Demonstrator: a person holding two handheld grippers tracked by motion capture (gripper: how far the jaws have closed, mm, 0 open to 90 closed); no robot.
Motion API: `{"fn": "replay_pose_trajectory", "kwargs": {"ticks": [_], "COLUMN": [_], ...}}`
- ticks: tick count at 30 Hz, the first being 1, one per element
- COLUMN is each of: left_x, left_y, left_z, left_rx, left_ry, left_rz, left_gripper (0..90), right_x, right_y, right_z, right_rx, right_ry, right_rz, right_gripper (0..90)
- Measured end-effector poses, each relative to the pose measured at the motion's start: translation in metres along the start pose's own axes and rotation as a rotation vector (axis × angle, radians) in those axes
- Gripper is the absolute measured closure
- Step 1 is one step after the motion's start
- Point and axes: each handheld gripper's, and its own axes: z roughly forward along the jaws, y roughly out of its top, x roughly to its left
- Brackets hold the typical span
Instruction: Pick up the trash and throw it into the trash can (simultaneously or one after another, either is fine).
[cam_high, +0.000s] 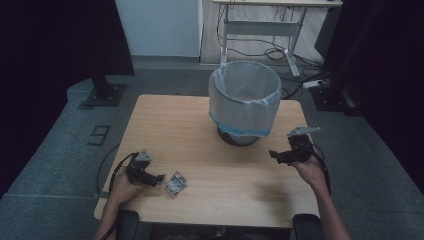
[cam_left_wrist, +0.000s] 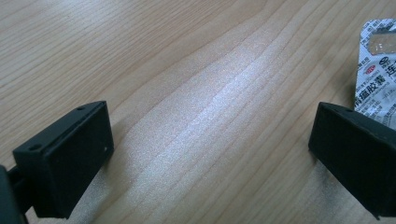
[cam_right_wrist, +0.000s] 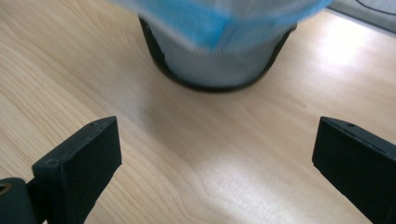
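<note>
Left gripper (cam_high: 159, 177) gapes wide just beside the crumpled silver foil blister pack (cam_high: 175, 183) near the wooden table's (cam_high: 165, 125) front edge — right gripper (cam_high: 273, 154) also wide, empty, bare wood before the mesh bin (cam_high: 244, 102).

A silver blister pack (cam_left_wrist: 376, 70) is lying on the worktop (cam_left_wrist: 196, 93), and in the left gripper view its foil is showing printed Chinese characters in dark ink, among them what looks like 连 and 胶囊, beside a small red round logo too small to read. The print is running sideways and is partly cut off at the edge. On the floor left of the worktop, a dark marking (cam_high: 100, 135) shaped like the digit 9 is showing in the high view.
</note>
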Motion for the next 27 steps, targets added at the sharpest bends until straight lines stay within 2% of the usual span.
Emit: {"fn": "replay_pose_trajectory", "kwargs": {"ticks": [7, 9, 11, 16, 19, 27], "left_x": [0.0, -0.001, -0.001, -0.001, -0.001, -0.002], "left_y": [0.0, 0.0, 0.0, 0.0, 0.0, 0.001], "left_z": [0.0, 0.0, 0.0, 0.0, 0.0, -0.002], "left_rx": [0.0, 0.0, -0.001, -0.001, -0.001, 0.012], "left_ry": [0.003, 0.004, 0.004, 0.007, 0.008, 0.003], "left_rz": [-0.002, -0.005, -0.006, -0.008, -0.009, -0.008], "left_gripper": [0.0, 0.0, 0.0, 0.0, 0.0, 0.0], "right_x": [0.007, 0.01, 0.01, 0.014, 0.019, 0.022], "right_y": [-0.035, -0.052, -0.055, -0.08, -0.088, -0.098], "right_z": [0.02, 0.03, 0.032, 0.045, 0.051, 0.061], "right_rx": [0.031, 0.05, 0.052, 0.056, 0.075, 0.059], "right_ry": [-0.003, -0.009, -0.012, 0.0, 0.004, 0.019], "right_rz": [0.013, 0.015, 0.016, 0.038, 0.025, 0.01], "right_gripper": [0.5, 0.4, 0.4, 0.2, 0.0, 0.0]}}
